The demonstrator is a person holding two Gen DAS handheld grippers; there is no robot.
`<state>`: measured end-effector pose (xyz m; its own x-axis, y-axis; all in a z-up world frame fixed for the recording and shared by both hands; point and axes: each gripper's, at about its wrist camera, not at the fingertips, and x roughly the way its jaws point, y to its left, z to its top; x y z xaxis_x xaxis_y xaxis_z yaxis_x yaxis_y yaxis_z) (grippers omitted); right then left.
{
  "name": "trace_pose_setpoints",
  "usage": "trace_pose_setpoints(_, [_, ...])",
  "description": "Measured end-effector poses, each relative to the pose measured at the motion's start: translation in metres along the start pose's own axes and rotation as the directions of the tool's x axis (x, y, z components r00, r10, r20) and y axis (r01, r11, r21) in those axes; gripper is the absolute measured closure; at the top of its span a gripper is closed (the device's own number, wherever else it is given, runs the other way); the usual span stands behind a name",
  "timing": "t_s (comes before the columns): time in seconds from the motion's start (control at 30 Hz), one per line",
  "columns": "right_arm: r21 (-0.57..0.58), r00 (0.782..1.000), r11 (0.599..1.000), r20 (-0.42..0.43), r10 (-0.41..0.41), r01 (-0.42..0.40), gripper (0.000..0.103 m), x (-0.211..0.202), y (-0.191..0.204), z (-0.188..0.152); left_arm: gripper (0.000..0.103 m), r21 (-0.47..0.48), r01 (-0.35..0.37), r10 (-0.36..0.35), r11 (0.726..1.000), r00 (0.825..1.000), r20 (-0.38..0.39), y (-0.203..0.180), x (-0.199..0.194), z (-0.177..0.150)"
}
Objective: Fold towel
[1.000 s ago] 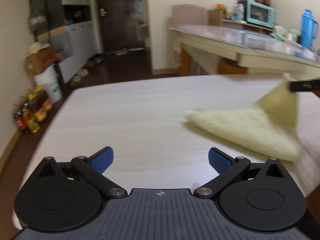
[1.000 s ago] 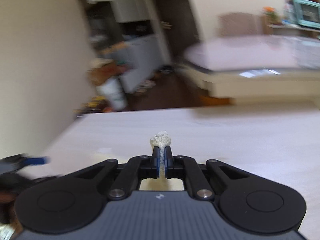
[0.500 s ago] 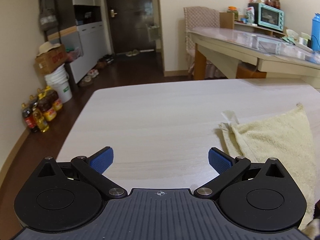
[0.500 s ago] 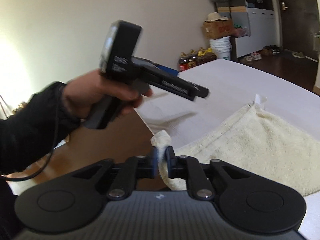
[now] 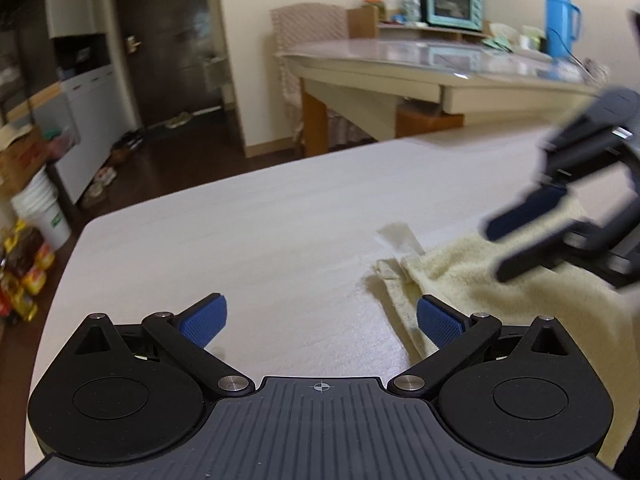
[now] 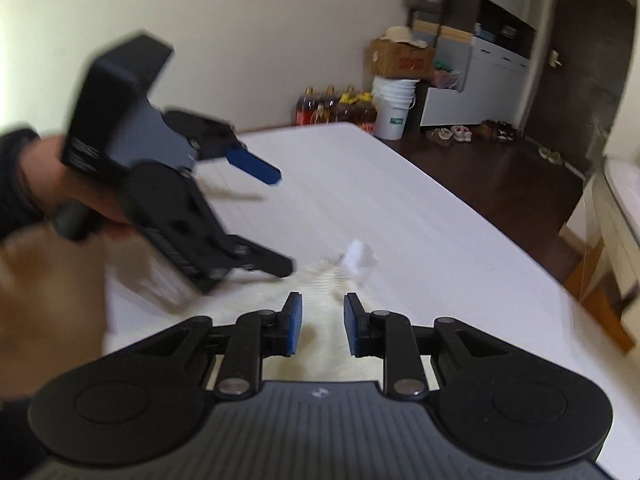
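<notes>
Fold laid: right gripper point(image 6: 322, 322), jaws narrowly parted, empty over the towel point(image 5: 500, 292); left gripper point(image 5: 322, 320) wide, next grabs the corner.

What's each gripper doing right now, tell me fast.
Left gripper: open, empty, beside the pale yellow terry towel.
Right gripper: open, has just released the towel, nothing pinched.

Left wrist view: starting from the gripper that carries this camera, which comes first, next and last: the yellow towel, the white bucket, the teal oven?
From the left gripper, jaws wide open:
1. Yellow towel, right beside its right finger on the table.
2. White bucket, on the floor, far left.
3. Teal oven, on the shelf at the back, upper right.
</notes>
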<state>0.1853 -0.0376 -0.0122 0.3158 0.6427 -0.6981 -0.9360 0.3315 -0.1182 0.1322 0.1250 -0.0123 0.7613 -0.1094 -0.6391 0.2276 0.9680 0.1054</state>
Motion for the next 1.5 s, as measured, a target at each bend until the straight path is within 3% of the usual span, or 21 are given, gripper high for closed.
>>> trace_pose_setpoints(0.17, [-0.068,0.997,0.997,-0.06,0.039,-0.043,0.075,0.036,-0.003,0.006,0.0,0.023,0.025,-0.025,0.999,1.0,-0.007,0.003,0.013,0.001])
trace_pose_setpoints(0.33, [-0.04,0.993,0.994,-0.065,0.1,-0.103,0.077,0.046,-0.008,0.002,0.0,0.029,0.054,-0.054,0.998,0.999,-0.005,0.008,0.025,0.005])
trace_pose_setpoints(0.43, [-0.027,0.993,0.994,-0.057,0.102,-0.104,0.1,0.038,-0.008,-0.002,0.0,0.027,0.068,-0.068,0.997,0.998,-0.013,0.009,0.032,0.01])
trace_pose_setpoints(0.5, [-0.048,0.996,0.996,-0.046,0.079,-0.081,0.1,0.029,-0.002,-0.006,0.001,0.039,0.076,-0.075,0.996,0.997,-0.017,0.007,0.034,0.013])
trace_pose_setpoints(0.53, [-0.058,0.997,0.996,-0.035,0.062,-0.064,0.1,0.023,0.001,-0.008,0.004,0.047,0.086,-0.085,0.995,0.996,-0.017,0.005,0.034,0.014])
trace_pose_setpoints(0.63, [-0.069,1.0,0.998,0.011,0.015,-0.014,0.1,0.004,0.009,-0.01,0.036,0.053,0.15,-0.15,0.987,0.989,-0.018,0.004,0.031,0.016])
trace_pose_setpoints(0.8, [-0.06,0.995,0.996,0.088,-0.054,0.059,0.1,-0.043,0.028,-0.026,0.052,0.095,0.196,-0.193,0.976,0.98,-0.041,-0.002,0.03,0.022])
trace_pose_setpoints(0.87, [-0.042,0.988,0.995,0.125,-0.09,0.096,0.1,-0.066,0.039,-0.035,0.076,0.113,0.226,-0.221,0.968,0.974,-0.055,-0.005,0.029,0.024])
trace_pose_setpoints(0.97, [-0.003,0.977,0.991,0.163,-0.134,0.136,0.1,-0.092,0.049,-0.049,0.092,0.148,0.247,-0.238,0.958,0.969,-0.071,-0.014,0.028,0.026])
trace_pose_setpoints(1.23, [0.082,0.956,0.974,0.19,-0.223,0.211,0.1,-0.123,0.072,-0.084,0.093,0.153,0.2,-0.195,0.968,0.98,-0.051,-0.013,0.039,0.038])
trace_pose_setpoints(1.5, [0.096,0.953,0.967,0.174,-0.248,0.234,0.1,-0.137,0.092,-0.117,0.093,0.133,0.139,-0.134,0.981,0.99,-0.049,0.005,0.064,0.058])
